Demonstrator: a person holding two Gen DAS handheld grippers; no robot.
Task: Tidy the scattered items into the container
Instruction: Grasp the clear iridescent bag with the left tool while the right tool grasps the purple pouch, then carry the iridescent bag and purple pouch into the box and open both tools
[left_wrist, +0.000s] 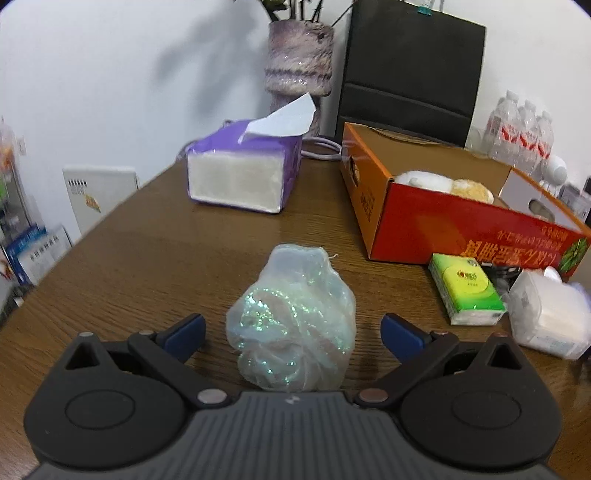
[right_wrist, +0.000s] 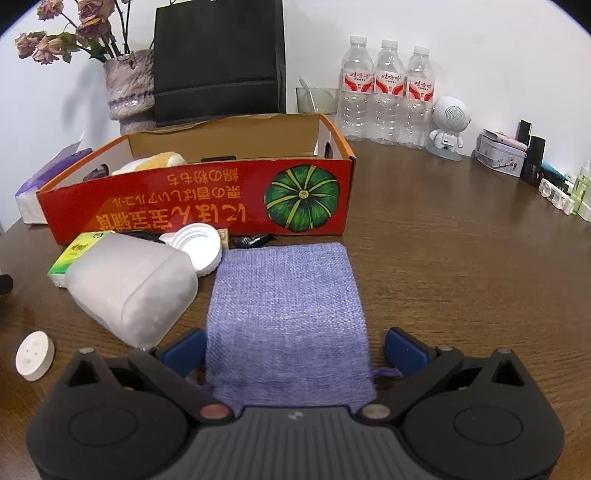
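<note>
A glittery pale-blue mesh bath puff (left_wrist: 295, 321) lies on the brown table between the wide-spread fingers of my open left gripper (left_wrist: 293, 338). The red and orange cardboard box (left_wrist: 458, 225) stands to the right with plush toys (left_wrist: 443, 182) inside. In the right wrist view a purple woven pouch (right_wrist: 284, 314) lies flat between the fingers of my open right gripper (right_wrist: 295, 354), in front of the box (right_wrist: 199, 201). A frosted plastic jar (right_wrist: 129, 291) lies on its side to the left, with a green tissue pack (right_wrist: 74, 254) and a small white round disc (right_wrist: 35, 355) nearby.
A purple tissue pack (left_wrist: 240, 173), a vase (left_wrist: 299, 62) and a black bag (left_wrist: 410, 70) stand behind the box. Water bottles (right_wrist: 388, 92), a white robot figure (right_wrist: 448, 127) and small tins line the far right. A black cable (right_wrist: 251, 240) lies by the box front.
</note>
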